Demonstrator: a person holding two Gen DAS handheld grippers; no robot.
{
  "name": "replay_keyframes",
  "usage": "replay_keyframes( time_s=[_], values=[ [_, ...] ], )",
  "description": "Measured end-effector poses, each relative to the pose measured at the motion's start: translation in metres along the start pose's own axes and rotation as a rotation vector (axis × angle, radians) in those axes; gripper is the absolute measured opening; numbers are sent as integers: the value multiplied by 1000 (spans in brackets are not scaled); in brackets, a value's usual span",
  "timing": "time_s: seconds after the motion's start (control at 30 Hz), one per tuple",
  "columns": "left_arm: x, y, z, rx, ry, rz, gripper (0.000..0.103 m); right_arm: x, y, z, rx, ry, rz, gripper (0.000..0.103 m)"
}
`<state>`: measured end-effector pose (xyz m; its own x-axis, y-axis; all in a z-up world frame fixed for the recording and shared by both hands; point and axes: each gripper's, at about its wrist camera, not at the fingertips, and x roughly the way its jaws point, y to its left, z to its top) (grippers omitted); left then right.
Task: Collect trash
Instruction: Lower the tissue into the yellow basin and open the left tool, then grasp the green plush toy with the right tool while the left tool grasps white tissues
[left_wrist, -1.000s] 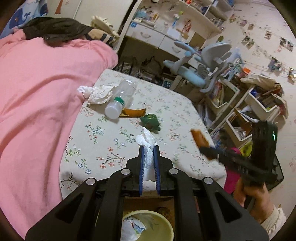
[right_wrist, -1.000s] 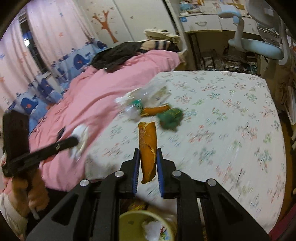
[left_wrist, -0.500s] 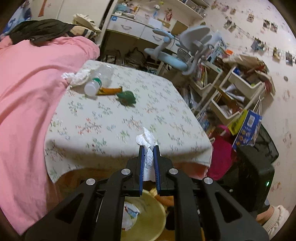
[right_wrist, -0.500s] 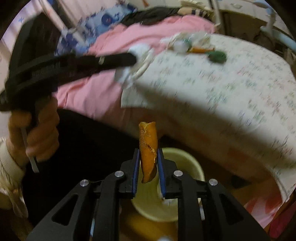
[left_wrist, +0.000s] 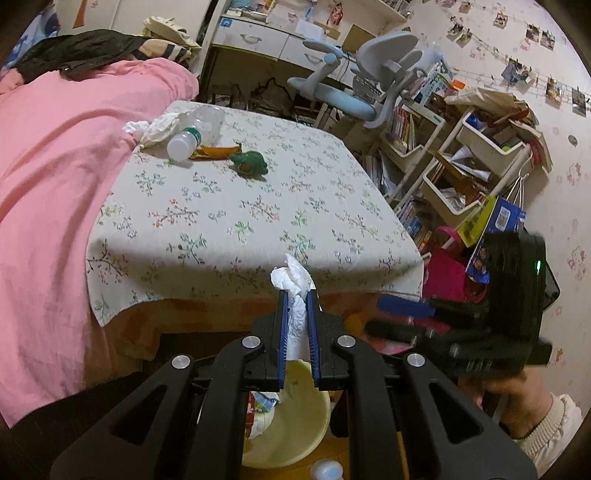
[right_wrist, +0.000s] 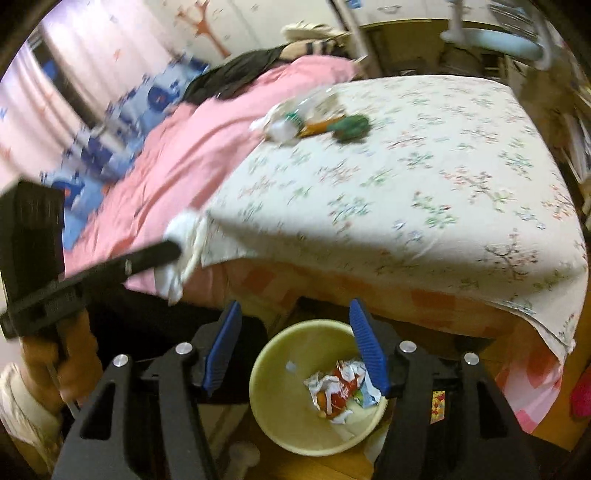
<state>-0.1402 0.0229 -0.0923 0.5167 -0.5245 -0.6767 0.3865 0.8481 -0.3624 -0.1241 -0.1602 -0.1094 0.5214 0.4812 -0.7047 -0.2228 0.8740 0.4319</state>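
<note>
Orange peel gone from right tool (right_wrist: 295, 343), jaws opening over yellow bin (right_wrist: 266, 387), left tool (left_wrist: 295, 321) clamping tissue (left_wrist: 293, 291), floral tablecloth (left_wrist: 258, 206).

1. No text, label, brand or number can be read in either view.
2. Print is seen on a blue and yellow box (left_wrist: 493, 221) beside the shelves, but it is too small and blurred to be made out.
</note>
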Motion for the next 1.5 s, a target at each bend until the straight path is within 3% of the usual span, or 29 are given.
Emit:
replay_keyframes(
  time_s=[0.27, 0.97, 1.17, 1.5],
  values=[
    [8, -11, -16, 38, 61, 16, 10, -17, -13, 3, 69, -79, -5, 62],
    [22, -32, -44, 138, 174, 86, 10, -21, -15, 1, 69, -100, -17, 64],
    [22, -35, -45, 161, 176, 107, 17, -20, -15, 2, 67, -99, -23, 65],
    [16, -27, -37, 113, 131, 128, 48, -19, -15, 2, 65, -104, -28, 68]
  ],
)
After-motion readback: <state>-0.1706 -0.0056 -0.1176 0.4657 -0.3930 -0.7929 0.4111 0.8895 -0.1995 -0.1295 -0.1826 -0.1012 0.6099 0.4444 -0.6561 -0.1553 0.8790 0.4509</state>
